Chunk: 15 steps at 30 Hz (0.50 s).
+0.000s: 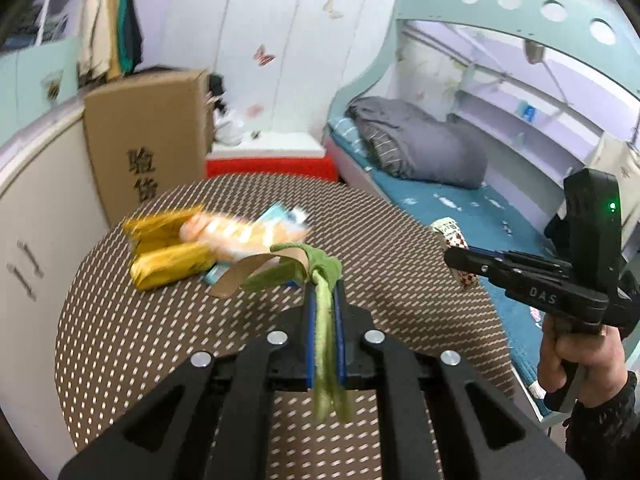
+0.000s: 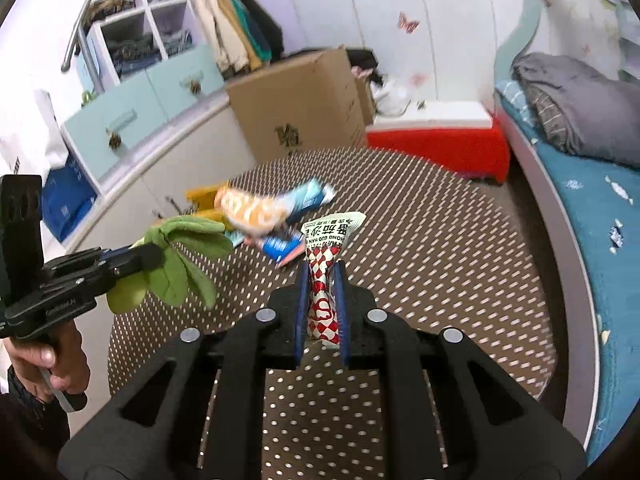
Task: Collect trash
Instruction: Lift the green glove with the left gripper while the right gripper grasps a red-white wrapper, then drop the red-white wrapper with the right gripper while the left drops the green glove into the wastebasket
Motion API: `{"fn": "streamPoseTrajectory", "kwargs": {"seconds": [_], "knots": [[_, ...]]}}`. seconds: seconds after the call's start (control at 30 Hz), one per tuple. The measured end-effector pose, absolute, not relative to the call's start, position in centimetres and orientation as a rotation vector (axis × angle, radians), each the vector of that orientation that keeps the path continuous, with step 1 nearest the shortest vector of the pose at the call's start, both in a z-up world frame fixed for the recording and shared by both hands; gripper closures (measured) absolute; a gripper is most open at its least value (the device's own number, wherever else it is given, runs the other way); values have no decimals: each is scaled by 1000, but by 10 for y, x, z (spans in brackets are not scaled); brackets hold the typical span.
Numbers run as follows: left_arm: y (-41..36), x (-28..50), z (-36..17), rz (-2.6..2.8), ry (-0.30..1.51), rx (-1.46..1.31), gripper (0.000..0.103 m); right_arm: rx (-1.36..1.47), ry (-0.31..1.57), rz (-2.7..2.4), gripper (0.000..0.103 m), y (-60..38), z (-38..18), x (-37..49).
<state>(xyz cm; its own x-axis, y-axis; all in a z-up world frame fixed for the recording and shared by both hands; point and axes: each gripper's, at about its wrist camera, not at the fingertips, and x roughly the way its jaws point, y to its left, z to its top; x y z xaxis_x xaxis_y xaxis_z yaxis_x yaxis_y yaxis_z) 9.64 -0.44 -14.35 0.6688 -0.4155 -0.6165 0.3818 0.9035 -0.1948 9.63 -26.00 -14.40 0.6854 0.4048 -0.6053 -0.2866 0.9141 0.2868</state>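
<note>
Two claws are gripping trash above the dotted table (image 2: 440, 240): the left gripper (image 1: 325, 280) is clamping a green peel (image 1: 320, 272), the right gripper (image 2: 322, 280) is pinching a red-checked wrapper (image 2: 324, 256). More wrappers (image 2: 260, 208) are lying ahead of both claws.

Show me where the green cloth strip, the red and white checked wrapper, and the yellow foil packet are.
green cloth strip (image 1: 326, 320), left wrist view, the part pinched between the fingers.
red and white checked wrapper (image 2: 323, 268), right wrist view, its twisted middle.
yellow foil packet (image 1: 168, 268), left wrist view, its lower fold.
</note>
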Motion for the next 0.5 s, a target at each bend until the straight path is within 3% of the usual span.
{"fn": "streamPoseTrajectory", "kwargs": {"seconds": [0.5], "knots": [[-125, 117, -89, -630, 608, 47, 96, 256, 601, 133, 90, -399, -115, 74]]}}
